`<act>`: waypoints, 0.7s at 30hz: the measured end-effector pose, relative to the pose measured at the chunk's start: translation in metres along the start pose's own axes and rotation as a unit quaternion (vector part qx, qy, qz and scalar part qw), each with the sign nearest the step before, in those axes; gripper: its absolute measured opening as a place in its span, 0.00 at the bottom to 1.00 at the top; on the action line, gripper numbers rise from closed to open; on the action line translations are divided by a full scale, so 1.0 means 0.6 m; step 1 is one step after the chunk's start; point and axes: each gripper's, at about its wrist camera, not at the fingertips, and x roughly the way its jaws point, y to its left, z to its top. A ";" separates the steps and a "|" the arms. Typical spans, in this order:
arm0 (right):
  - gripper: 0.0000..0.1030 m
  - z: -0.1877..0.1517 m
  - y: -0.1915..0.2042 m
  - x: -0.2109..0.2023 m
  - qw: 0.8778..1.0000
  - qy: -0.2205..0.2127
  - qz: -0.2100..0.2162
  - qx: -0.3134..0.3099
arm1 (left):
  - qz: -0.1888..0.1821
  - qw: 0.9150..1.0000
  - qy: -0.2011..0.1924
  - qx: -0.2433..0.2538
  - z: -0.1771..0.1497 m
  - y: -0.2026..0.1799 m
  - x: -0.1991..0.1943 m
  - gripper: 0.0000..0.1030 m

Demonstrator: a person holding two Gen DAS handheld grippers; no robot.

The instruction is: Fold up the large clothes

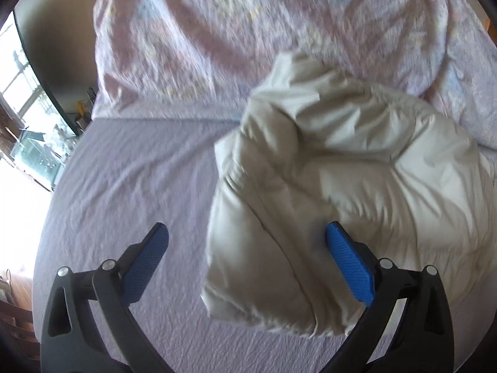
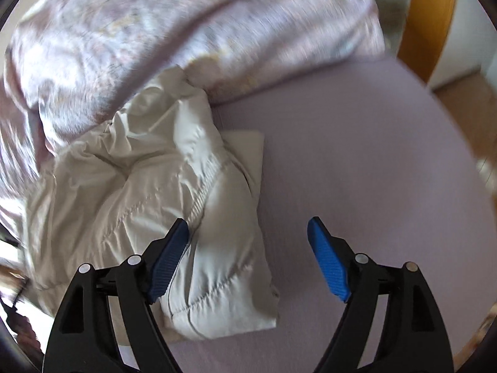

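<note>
Jacket (image 1: 341,171) sits bunched on the bed (image 1: 130,171), against the quilt (image 1: 217,40). Left gripper (image 1: 245,239) and right gripper (image 2: 248,233) both gape wide, holding nothing. Best bet: pinch opposite edges cleanly, pull it flat, avoid snagging the sheet.

The puffy off-white quilted jacket (image 1: 341,168) sits bundled into a thick, lumpy packet on the lilac bed sheet (image 1: 130,168), its far end up against the rumpled patterned duvet (image 1: 217,37). Stitched seams and creases run across the top, and a flat folded layer pokes out underneath along one side.
</note>
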 end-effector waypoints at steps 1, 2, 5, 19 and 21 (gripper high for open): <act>0.78 0.002 -0.009 0.004 1.000 0.008 0.013 0.014 | -0.002 1.000 0.004 0.003 -0.004 -0.003 0.003 0.98; 0.78 0.003 -0.017 0.007 0.999 0.013 0.021 0.023 | -0.008 1.000 0.010 0.006 -0.007 -0.007 0.007 0.98; 0.78 0.004 -0.040 0.026 0.996 0.045 0.060 0.057 | -0.023 0.999 0.021 0.006 -0.017 -0.015 0.014 0.97; 0.78 -0.044 -0.037 0.064 0.984 0.105 0.112 0.091 | -0.040 0.997 0.066 -0.020 -0.028 -0.016 0.043 0.92; 0.78 -0.051 -0.037 0.062 0.984 0.105 0.112 0.093 | -0.050 0.995 0.073 -0.042 -0.034 -0.001 0.043 0.92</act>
